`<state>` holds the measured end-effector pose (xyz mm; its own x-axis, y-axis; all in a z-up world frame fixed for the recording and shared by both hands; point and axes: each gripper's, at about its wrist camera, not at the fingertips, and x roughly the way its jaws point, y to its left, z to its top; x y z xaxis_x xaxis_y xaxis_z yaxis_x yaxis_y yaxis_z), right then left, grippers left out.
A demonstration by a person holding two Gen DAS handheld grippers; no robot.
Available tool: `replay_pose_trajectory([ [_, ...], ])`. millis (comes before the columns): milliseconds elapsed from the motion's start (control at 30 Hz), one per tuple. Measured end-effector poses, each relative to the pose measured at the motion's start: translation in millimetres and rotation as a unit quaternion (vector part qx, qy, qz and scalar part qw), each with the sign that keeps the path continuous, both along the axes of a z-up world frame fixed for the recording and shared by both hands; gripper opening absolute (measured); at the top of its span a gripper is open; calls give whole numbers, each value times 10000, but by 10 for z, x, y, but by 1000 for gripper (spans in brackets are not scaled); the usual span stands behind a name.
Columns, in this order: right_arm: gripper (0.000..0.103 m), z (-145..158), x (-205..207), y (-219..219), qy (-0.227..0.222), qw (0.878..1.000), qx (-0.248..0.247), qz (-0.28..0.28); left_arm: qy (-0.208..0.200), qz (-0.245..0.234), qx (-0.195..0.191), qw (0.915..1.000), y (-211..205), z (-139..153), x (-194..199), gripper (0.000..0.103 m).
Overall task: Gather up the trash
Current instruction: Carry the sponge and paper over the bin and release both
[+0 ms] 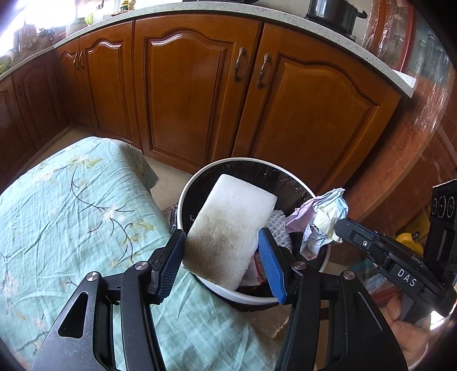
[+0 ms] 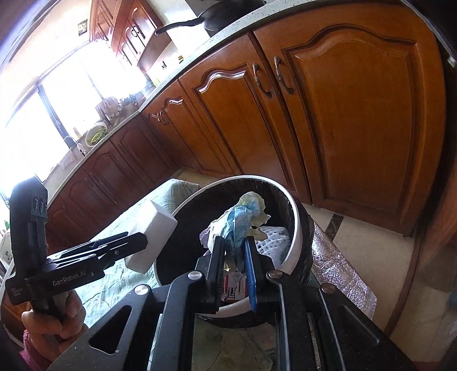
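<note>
While both grippers hang over the bin, the scene reads as follows.

Left gripper (image 1: 221,256): clamped on the white sponge block (image 1: 231,228), blue pads pressing its two long sides; the block's near end is soiled brown-grey and its far end tilts up over the bin's mouth.

Right gripper (image 2: 232,251): pinched tight on a crumpled paper wad (image 2: 242,219) of blue, white and pale lilac, held above the bin's opening; in the left wrist view the wad (image 1: 320,219) sits at the bin's right edge.

Hands: a hand (image 2: 54,319) grips the left gripper's handle; part of another hand (image 1: 405,319) shows under the right gripper's handle.

Trash bin (image 1: 197,182): round, white rim, black liner, standing on the floor just beside the cloth-covered surface; inside lie a white foam net (image 2: 274,237) and a red-and-white printed carton (image 2: 235,288).

Cloth (image 1: 71,205): pale green with a floral print, wrinkled, left of the bin.

Cabinets (image 1: 200,91): brown wooden doors with metal handles, behind the bin.

Counter (image 1: 177,8): speckled light top above the cabinets, carrying a dark pot (image 1: 334,12).
</note>
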<state>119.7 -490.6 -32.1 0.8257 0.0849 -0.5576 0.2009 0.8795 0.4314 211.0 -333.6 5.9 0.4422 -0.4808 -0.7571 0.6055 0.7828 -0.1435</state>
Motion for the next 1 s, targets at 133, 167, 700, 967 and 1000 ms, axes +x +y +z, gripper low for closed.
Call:
replay_pose_trajectory([
  [133, 15, 3, 59, -9, 77, 10000, -52, 8, 3, -64, 172, 9998, -85, -50, 62, 53],
  [167, 15, 1, 73, -9, 98, 9999, -68, 17, 13, -75, 207, 9998, -101, -64, 78, 53],
  [700, 16, -104, 321, 26, 540, 9979, -307, 173, 62, -177, 486, 9986, -241, -165, 113, 55],
  [967, 19, -99, 367, -3, 612, 9975, -327, 160, 39, -223, 541, 9983, -307, -171, 87, 58],
  [1000, 20, -102, 366, -9, 612, 9975, -318, 158, 54, -233, 537, 9983, -312, -171, 85, 59],
])
